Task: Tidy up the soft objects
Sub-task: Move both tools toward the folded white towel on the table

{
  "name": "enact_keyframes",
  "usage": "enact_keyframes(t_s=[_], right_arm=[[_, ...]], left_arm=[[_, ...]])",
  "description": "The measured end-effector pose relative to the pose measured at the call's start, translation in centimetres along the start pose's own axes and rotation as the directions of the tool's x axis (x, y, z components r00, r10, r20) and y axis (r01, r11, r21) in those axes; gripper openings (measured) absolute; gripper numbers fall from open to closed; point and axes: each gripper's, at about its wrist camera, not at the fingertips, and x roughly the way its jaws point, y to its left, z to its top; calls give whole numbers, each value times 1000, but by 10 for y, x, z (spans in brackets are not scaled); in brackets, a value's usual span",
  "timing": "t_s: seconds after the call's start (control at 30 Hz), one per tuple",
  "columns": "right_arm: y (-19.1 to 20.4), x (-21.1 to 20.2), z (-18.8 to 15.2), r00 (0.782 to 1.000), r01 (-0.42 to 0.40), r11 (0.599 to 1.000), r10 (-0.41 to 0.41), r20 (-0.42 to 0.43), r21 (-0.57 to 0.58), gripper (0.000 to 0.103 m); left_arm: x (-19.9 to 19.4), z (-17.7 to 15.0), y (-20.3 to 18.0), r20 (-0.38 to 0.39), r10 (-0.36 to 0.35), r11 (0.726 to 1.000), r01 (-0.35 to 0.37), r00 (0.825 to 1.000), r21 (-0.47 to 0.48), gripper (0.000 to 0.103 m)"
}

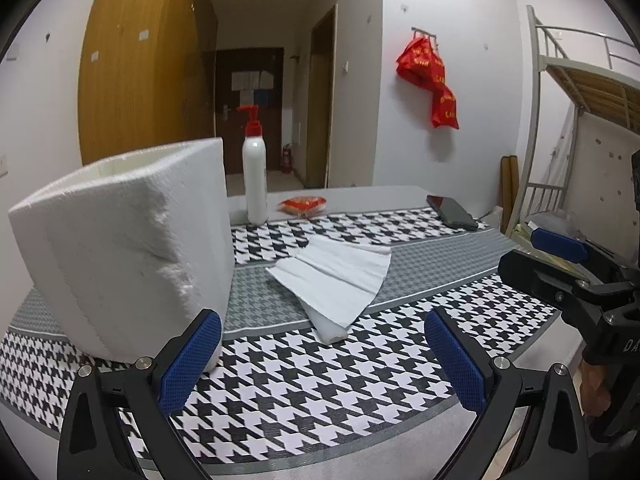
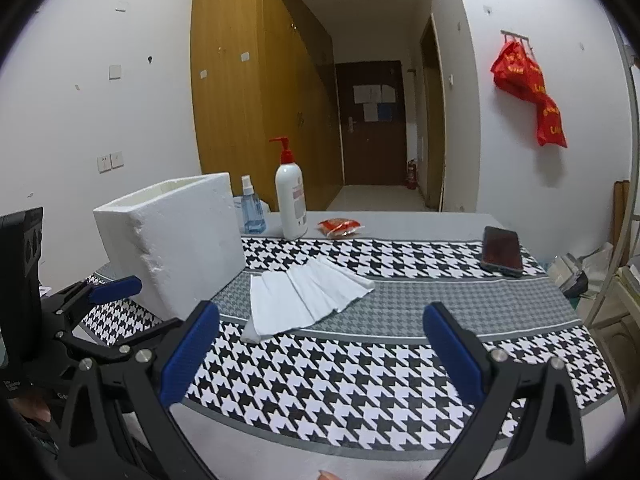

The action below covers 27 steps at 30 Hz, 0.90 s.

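Note:
A fanned stack of white tissues (image 1: 334, 276) lies on the houndstooth cloth at mid-table; it also shows in the right wrist view (image 2: 304, 300). A white foam box (image 1: 128, 248) stands open-topped at the left, also in the right wrist view (image 2: 176, 236). My left gripper (image 1: 322, 360) is open and empty, just in front of the tissues, its left finger beside the box. My right gripper (image 2: 320, 352) is open and empty, short of the tissues. Each gripper shows in the other's view, the right gripper (image 1: 560, 252) at right and the left gripper (image 2: 112, 286) at left.
A white pump bottle with red top (image 2: 291, 200), a blue spray bottle (image 2: 251, 212) and a red packet (image 2: 340, 227) stand at the table's back. A dark phone (image 2: 502, 250) lies at the back right. A bunk bed frame (image 1: 580, 92) stands to the right.

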Motion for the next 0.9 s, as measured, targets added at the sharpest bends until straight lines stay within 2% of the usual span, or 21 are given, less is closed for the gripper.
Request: enact_keyframes(t_s=[0.33, 0.43, 0.57, 0.7, 0.8, 0.87, 0.9], right_arm=[[-15, 10, 0, 999, -13, 1000, 13, -34, 15, 103], [-18, 12, 0, 999, -17, 1000, 18, -42, 23, 103], [-22, 15, -1, 998, -26, 999, 27, -61, 29, 103], [-23, 17, -2, 997, -32, 999, 34, -75, 26, 103], [-24, 17, -1, 996, -49, 998, 51, -74, 29, 103], [-24, 18, 0, 996, -58, 998, 60, -71, 30, 103], [-25, 19, 0, 996, -62, 998, 64, -70, 29, 103]], left_arm=[[38, -3, -13, -107, 16, 1000, -18, 994, -12, 102], [48, -5, -14, -133, 45, 999, -48, 990, -20, 100], [66, -9, -14, -212, 67, 997, -75, 975, -30, 88], [77, -12, -14, -257, 69, 996, -82, 964, -39, 82], [84, -12, -11, -294, 54, 994, -78, 954, -71, 72], [89, -12, -11, -316, 63, 993, -90, 947, -73, 61], [90, -12, -12, -315, 75, 992, -102, 946, -69, 59]])
